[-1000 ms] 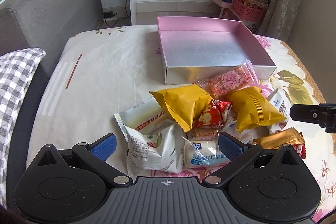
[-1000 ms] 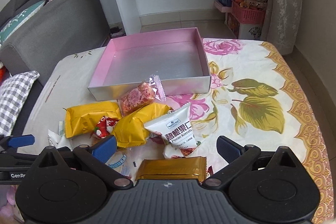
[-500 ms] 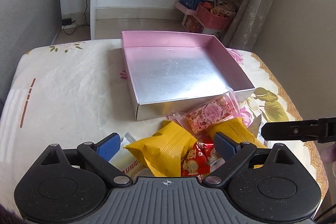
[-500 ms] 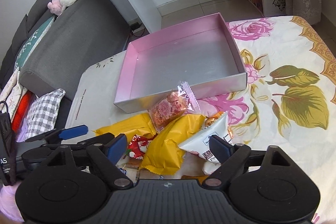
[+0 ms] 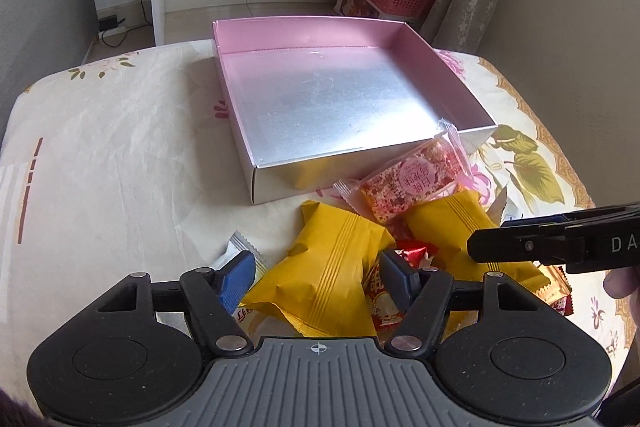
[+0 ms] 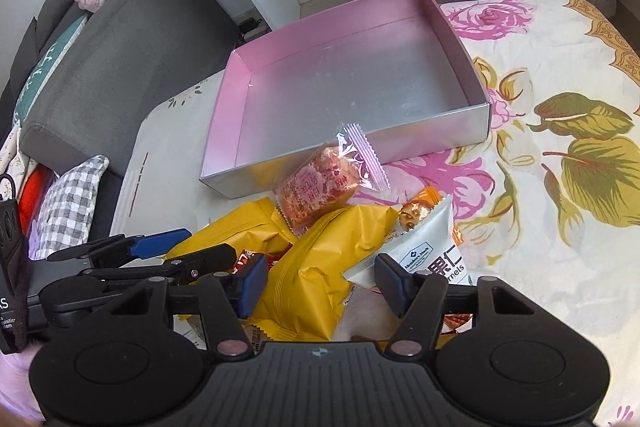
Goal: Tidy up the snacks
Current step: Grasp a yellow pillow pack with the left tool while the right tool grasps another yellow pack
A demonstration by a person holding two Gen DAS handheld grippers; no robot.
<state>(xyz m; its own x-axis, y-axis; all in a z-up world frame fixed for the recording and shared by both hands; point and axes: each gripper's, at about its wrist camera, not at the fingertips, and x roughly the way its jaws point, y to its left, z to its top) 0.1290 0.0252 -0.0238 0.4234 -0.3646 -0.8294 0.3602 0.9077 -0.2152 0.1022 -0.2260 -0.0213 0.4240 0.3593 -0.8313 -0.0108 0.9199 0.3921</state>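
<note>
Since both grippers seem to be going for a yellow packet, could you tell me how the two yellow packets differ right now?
The left yellow packet sits between the left gripper fingers; the right yellow packet sits between the right gripper fingers. The pink snack bar overlaps the right packet's far end, hardly the left one's. The white pecan bag leans on the right packet only. Both are puffy, yellow and ribbed, outside the pink box; both grippers' jaws have been closing.

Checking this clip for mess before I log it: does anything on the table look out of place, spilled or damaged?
Nothing looks spilled or torn. The snacks lie in a loose overlapping heap in front of the pink box, which holds nothing. One clear-wrapped pink snack leans against the box's near wall, its crimped end poking above the rim.
</note>
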